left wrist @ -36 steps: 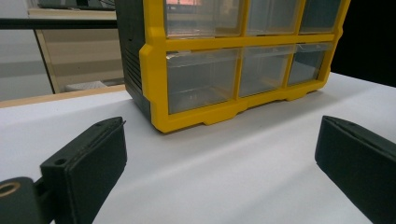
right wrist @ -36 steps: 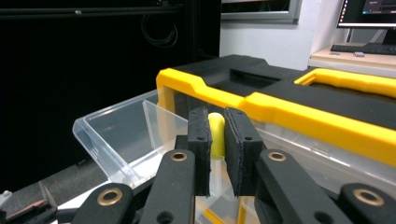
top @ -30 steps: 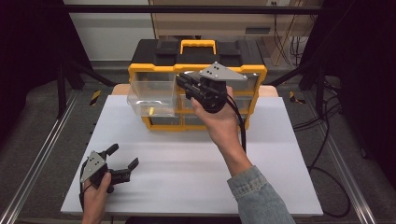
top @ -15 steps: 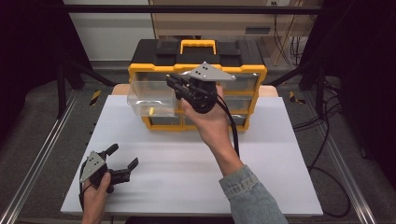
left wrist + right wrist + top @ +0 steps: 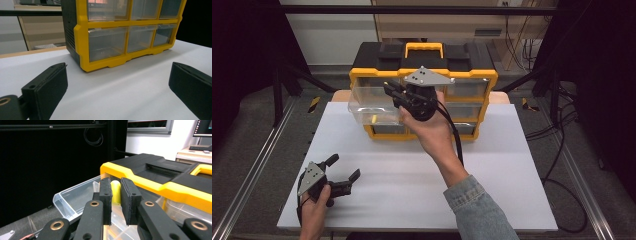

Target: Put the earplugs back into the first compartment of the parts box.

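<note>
Left gripper (image 5: 343, 175): parked on the white table (image 5: 512, 165), jaws spread wide, empty.
Drawer (image 5: 372, 102): pulled out beneath the right jaws, likely to receive the piece.
Right gripper (image 5: 116, 195): clamped on a small yellow piece (image 5: 115, 192).
Organizer (image 5: 472, 80): no legible writing.

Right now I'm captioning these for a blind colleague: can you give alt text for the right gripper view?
The right tool pinches a small yellow piece above an open clear drawer. The drawer juts from a yellow and black organizer, with dark curtain behind.
</note>
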Demonstrator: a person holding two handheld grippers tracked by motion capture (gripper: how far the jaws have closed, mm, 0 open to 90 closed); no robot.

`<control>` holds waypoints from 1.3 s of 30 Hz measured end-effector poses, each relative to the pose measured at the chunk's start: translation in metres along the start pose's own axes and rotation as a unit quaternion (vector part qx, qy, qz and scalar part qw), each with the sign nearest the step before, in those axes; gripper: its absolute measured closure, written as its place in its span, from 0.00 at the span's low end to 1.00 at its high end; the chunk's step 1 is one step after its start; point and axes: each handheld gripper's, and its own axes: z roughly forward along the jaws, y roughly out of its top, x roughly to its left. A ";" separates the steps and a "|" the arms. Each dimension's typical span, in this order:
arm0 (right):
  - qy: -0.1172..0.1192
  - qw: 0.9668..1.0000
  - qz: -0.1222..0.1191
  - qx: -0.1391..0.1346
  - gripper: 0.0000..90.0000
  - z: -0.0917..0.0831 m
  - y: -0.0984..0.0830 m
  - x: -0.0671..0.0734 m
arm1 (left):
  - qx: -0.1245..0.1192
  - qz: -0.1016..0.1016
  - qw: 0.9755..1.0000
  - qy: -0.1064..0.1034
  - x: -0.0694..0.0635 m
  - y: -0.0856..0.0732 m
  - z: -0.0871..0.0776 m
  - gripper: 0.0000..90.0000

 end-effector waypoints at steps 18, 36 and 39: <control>-0.023 1.000 -0.006 -0.012 0.31 -0.004 0.008 0.004 | 0.000 0.001 1.000 0.002 0.000 0.000 0.000 0.02; -0.039 0.999 -0.021 -0.006 0.08 -0.032 0.005 -0.030 | -0.002 -0.008 1.000 0.008 0.003 -0.001 -0.002 0.02; -0.046 0.999 -0.015 -0.003 0.08 -0.041 -0.002 -0.039 | -0.002 -0.008 1.000 0.009 0.003 -0.001 -0.003 0.02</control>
